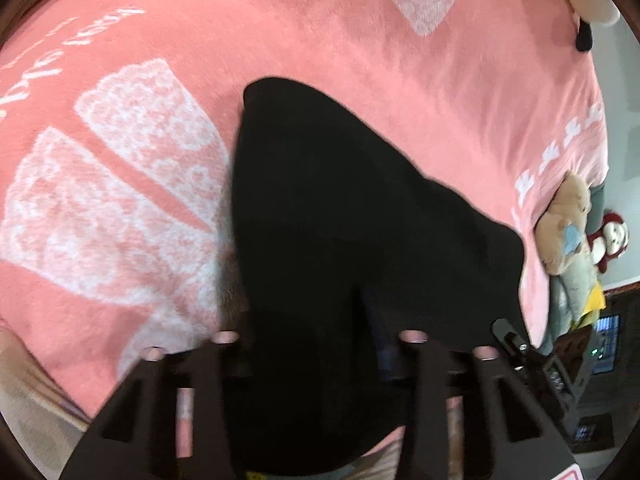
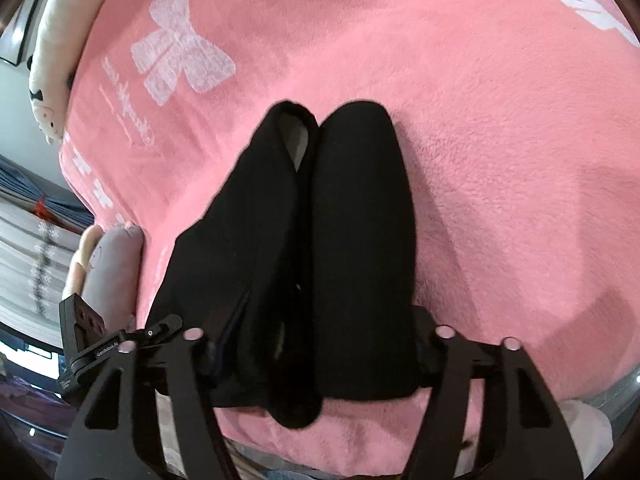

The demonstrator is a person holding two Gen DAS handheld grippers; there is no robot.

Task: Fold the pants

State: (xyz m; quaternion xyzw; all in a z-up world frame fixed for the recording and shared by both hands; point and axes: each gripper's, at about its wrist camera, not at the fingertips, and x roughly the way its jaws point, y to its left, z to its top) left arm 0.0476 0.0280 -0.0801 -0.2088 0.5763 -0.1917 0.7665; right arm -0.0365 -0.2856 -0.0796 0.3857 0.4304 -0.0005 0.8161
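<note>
Black pants (image 1: 340, 200) lie on a pink fleece blanket (image 1: 360, 40) with white bow prints. In the left wrist view the cloth runs back between the fingers of my left gripper (image 1: 320, 344) and fills the gap; black on black hides the pads, but the jaws look shut on it. In the right wrist view the pants (image 2: 352, 200) are a long bundle, two legs side by side, pointing away from me. My right gripper (image 2: 316, 344) straddles the near end, a finger against each side, jaws shut on the bundle. Its tail hangs out towards the camera.
Plush toys (image 1: 564, 224) and a red-haired doll (image 1: 612, 240) sit at the blanket's right edge in the left wrist view. In the right wrist view a long white plush (image 2: 52, 60) and a pink plush (image 2: 108, 264) line the left edge, with curtains beyond.
</note>
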